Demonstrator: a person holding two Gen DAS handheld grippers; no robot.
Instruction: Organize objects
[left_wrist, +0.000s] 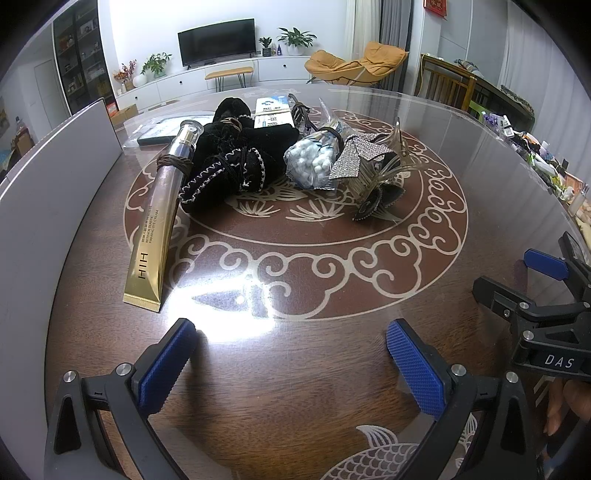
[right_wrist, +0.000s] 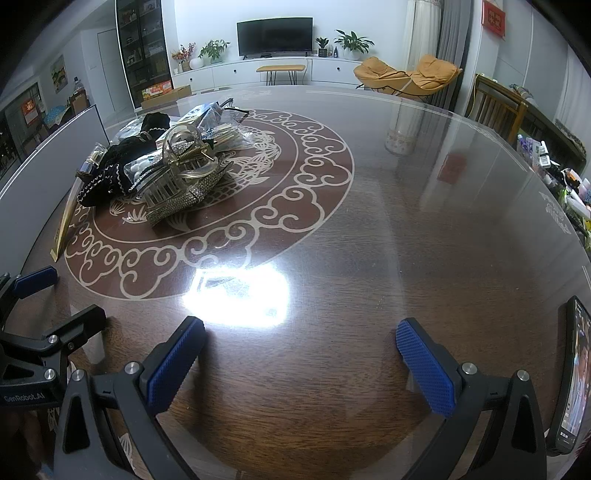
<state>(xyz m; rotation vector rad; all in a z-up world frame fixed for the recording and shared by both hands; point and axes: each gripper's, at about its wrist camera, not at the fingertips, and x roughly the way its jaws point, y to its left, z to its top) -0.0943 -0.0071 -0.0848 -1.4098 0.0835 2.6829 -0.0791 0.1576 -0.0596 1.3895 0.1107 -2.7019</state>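
Note:
A pile of small items lies on the round patterned table (left_wrist: 295, 350). A gold cream tube (left_wrist: 151, 236) with a brown hair tie around it lies at the left. Black trimmed scrunchies (left_wrist: 225, 162) lie beside it, then a bag of white beads (left_wrist: 314, 162), a rhinestone bow clip (left_wrist: 351, 158) and a clear claw clip (left_wrist: 380, 173). A blue-white box (left_wrist: 275, 114) lies behind. My left gripper (left_wrist: 291, 347) is open and empty, in front of the pile. My right gripper (right_wrist: 301, 343) is open and empty, right of the pile (right_wrist: 162, 173); it also shows in the left wrist view (left_wrist: 517, 280).
A grey board (left_wrist: 48, 206) stands along the table's left edge. A phone (right_wrist: 570, 376) lies at the right near edge. Bottles and clutter (left_wrist: 546, 158) crowd the far right. A flat dark packet (left_wrist: 159, 134) lies behind the tube.

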